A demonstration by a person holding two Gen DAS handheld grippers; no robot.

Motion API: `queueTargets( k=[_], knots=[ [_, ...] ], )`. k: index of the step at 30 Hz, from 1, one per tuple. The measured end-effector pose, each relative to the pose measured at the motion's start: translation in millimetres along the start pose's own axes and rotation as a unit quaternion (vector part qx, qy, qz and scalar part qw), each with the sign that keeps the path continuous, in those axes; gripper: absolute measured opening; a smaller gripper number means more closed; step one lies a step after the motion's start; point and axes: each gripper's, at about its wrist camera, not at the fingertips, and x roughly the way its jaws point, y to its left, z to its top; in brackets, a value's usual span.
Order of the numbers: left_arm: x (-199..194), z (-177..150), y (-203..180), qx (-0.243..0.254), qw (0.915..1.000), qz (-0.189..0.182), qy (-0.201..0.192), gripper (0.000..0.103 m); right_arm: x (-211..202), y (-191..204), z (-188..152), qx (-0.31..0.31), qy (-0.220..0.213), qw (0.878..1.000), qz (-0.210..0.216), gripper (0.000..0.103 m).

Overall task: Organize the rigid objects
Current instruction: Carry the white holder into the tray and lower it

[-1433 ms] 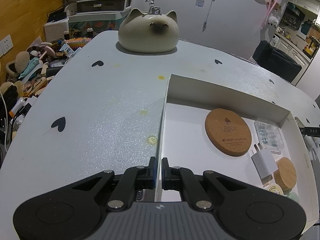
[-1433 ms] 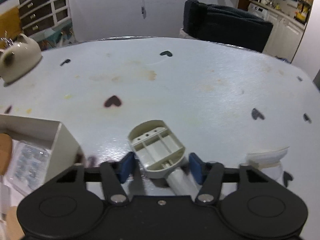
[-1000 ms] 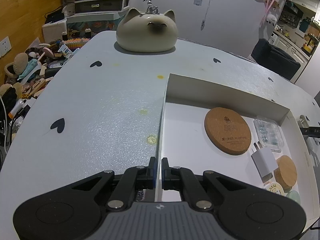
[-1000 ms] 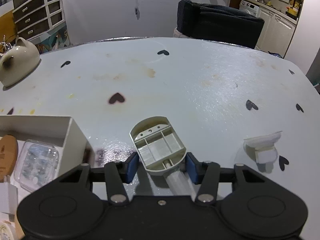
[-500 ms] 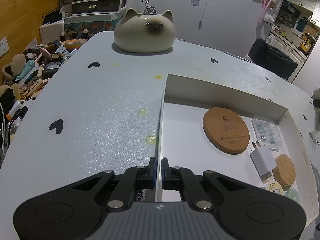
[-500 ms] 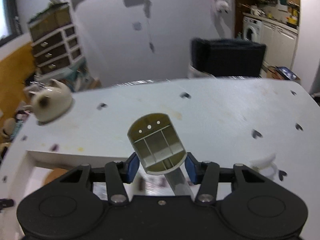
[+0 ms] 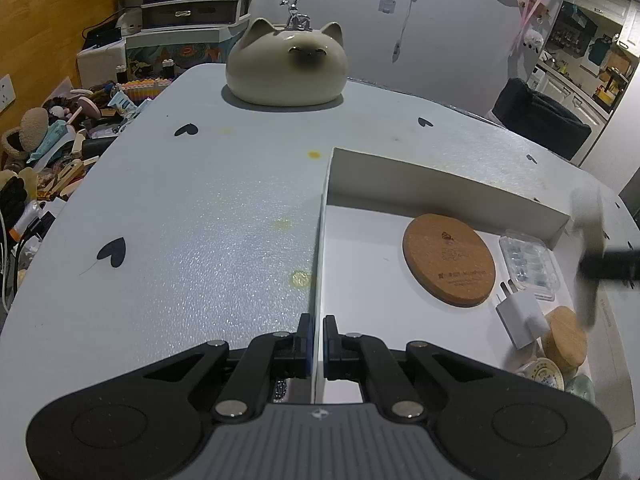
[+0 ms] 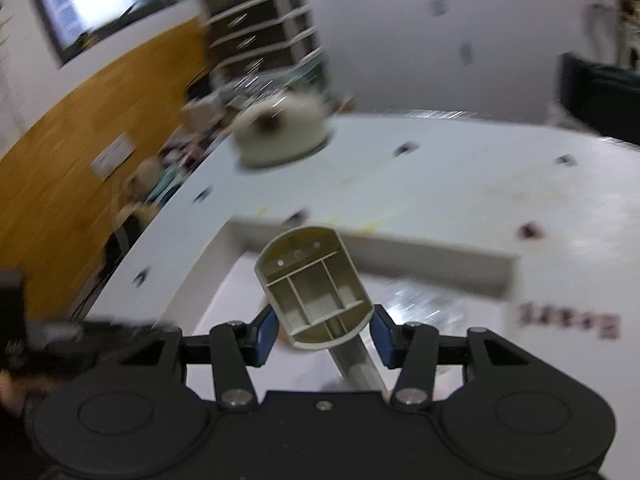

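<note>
1. Our right hand-held gripper (image 8: 322, 330) holds a beige plastic scraper-like tool (image 8: 316, 286). Its blue pads sit on either side of the ribbed head just where the handle begins, and the tool is up in the air over the white box (image 8: 400, 258)

2. Our left hand-held gripper (image 7: 316, 340) is nearly closed, pinching the thin left wall of that white box (image 7: 320, 248) and steadying it on the table (image 7: 200, 208)

3. We judge the tool to be light, stiff moulded plastic. It should not flex or crush, though the smooth sides could slip or pivot between the pads if we swing fast, and the right view is blurred

4. The hold near the head's base seems sound to us, since the ribs give flat edges; the long handle trails back under the gripper, so we would watch for it swinging

5. Inside the box lie a cork coaster (image 7: 448, 266), a clear blister pack (image 7: 528, 266), a white plug (image 7: 520, 316) and a wooden lid (image 7: 566, 338). The bare floor left of the coaster looks the safest spot to set the tool down
</note>
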Motion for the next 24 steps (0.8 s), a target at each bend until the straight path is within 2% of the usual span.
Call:
queueTargets(
  k=[3, 10, 15, 24],
  knots=[
    [-0.8, -0.5, 0.6, -0.001, 1.0000, -0.002, 0.000, 0.003, 10.7, 18.8, -10.4, -0.022, 0.037, 0.999, 0.031, 0.050],
    [-0.9, -1.0, 1.8, -0.004, 1.0000, -0.004, 0.000, 0.003, 22.7, 41.8, -29.2, -0.039, 0.106, 0.991, 0.068, 0.051],
    [-0.8, -1.7, 1.8, -0.004, 1.0000, -0.004, 0.000, 0.003, 36.9, 43.3, -37.1, -0.020, 0.150, 0.986, 0.066, 0.051],
    [-1.0, -1.9, 1.8, -0.004, 1.0000, -0.004, 0.000, 0.003, 46.4, 48.5, -49.3, -0.026, 0.180, 0.982, 0.053, 0.051]
  ],
)
